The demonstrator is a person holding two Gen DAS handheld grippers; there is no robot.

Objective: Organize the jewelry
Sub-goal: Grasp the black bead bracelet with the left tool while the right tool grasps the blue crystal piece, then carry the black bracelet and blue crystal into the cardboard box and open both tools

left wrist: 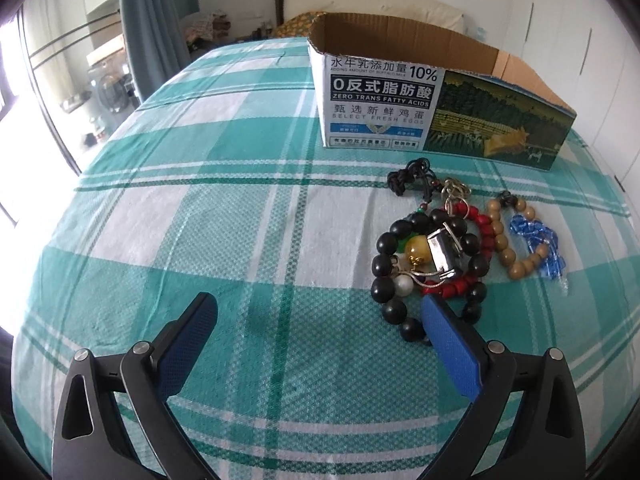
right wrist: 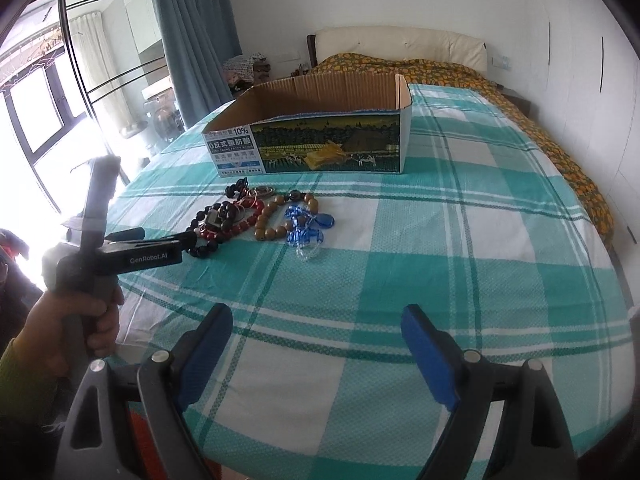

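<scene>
Bedroom, teal plaid bedspread (right wrist: 400, 240), cardboard box (right wrist: 320, 140) beyond bead bracelets (left wrist: 432, 256), both grippers' jaws open, empty.

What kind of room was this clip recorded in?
Most likely a home bedroom. The work surface is a bed with a teal plaid sheet, a cream headboard stands against the wall, and blue curtains hang by a large window.

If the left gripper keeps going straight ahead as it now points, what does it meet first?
Probably only the green-and-white checked bedsheet: the open left gripper aims left of the black round-bead bracelet, though depth is unclear.
</scene>
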